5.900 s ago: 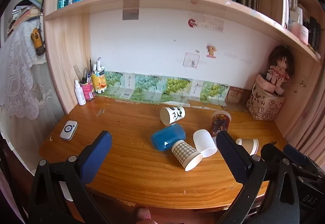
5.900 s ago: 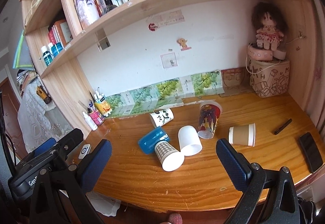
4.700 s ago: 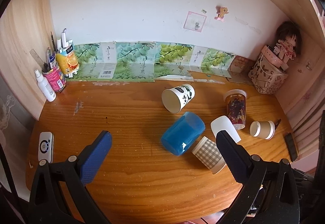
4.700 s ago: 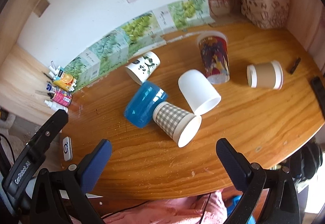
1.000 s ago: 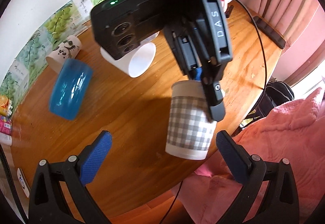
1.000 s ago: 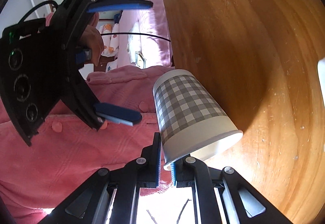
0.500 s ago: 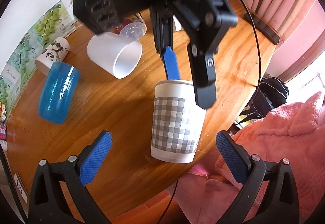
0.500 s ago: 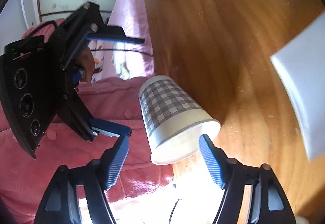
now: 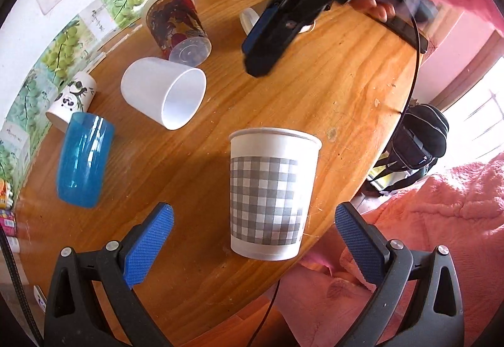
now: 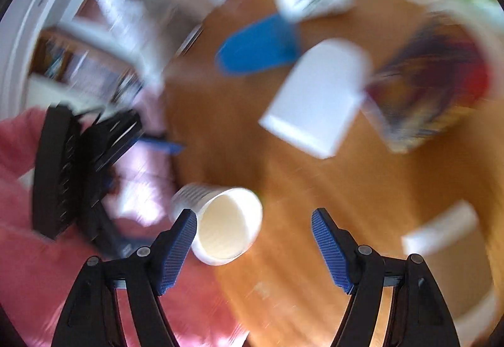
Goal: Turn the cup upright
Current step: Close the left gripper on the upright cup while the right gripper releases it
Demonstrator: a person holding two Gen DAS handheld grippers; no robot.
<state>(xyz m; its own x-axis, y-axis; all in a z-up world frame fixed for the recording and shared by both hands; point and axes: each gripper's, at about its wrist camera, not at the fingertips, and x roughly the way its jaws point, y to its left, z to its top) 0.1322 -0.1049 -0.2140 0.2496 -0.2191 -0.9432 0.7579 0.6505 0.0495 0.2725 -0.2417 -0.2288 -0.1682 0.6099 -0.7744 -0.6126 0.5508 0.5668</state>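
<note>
Checked paper cup [image 9: 267, 192] stands upright near counter [image 9: 330, 88] edge; both grippers, left [image 9: 252, 240] and right [image 10: 253, 240], spread and empty; light, crushable, best pinched gently mid-wall.

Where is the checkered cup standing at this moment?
In the left wrist view the checkered cup stands upright near the front edge of the wooden table, between the open left claw's fingers, with the white cup lying behind it.

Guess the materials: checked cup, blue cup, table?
Checked cup: likely paper, matte, with a rolled rim and printed grey check. Blue cup: probably plastic, translucent, with glossy glare streaks. Table: wood or wood veneer, visible grain under a lightly scratched varnish.
</note>
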